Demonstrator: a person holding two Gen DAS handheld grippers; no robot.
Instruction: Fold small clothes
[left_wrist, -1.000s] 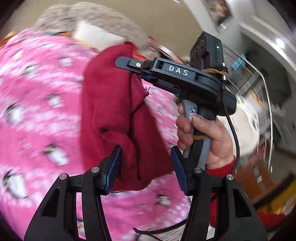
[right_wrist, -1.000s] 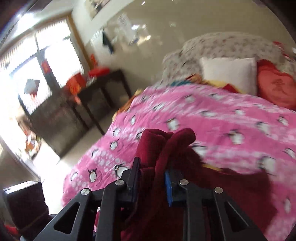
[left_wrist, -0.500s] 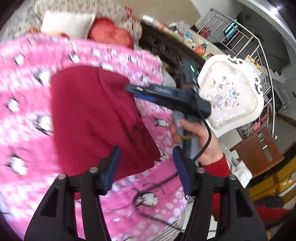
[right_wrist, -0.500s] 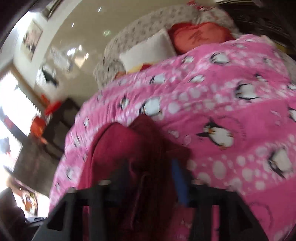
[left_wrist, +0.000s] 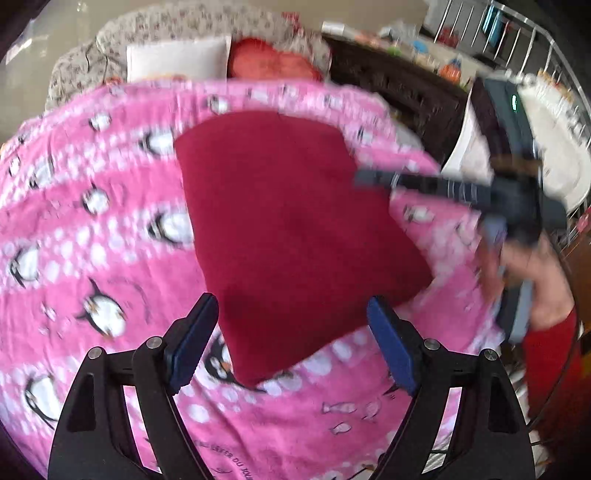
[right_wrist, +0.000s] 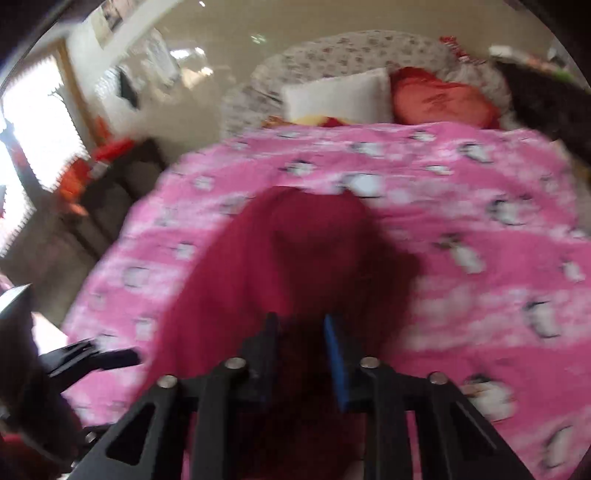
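A dark red garment (left_wrist: 291, 221) lies flat on the pink penguin blanket (left_wrist: 92, 258) on the bed. My left gripper (left_wrist: 291, 332) is open and empty, hovering over the garment's near edge. My right gripper (right_wrist: 299, 347) is narrowly parted over the garment (right_wrist: 288, 266), with cloth seen between its blue pads; the blur hides whether it still pinches any. In the left wrist view the right gripper (left_wrist: 373, 179) sits at the garment's right edge, held by a hand in a red sleeve.
A white pillow (left_wrist: 177, 61) and a red heart cushion (left_wrist: 273, 62) lie at the head of the bed. Dark wooden furniture (left_wrist: 399, 88) and a white chair (left_wrist: 554, 147) stand to the right. A dark table (right_wrist: 122, 184) stands left of the bed.
The garment went from hanging bunched in my right gripper to lying spread flat on the blanket. My right gripper moved to its right edge. My left gripper stayed open.
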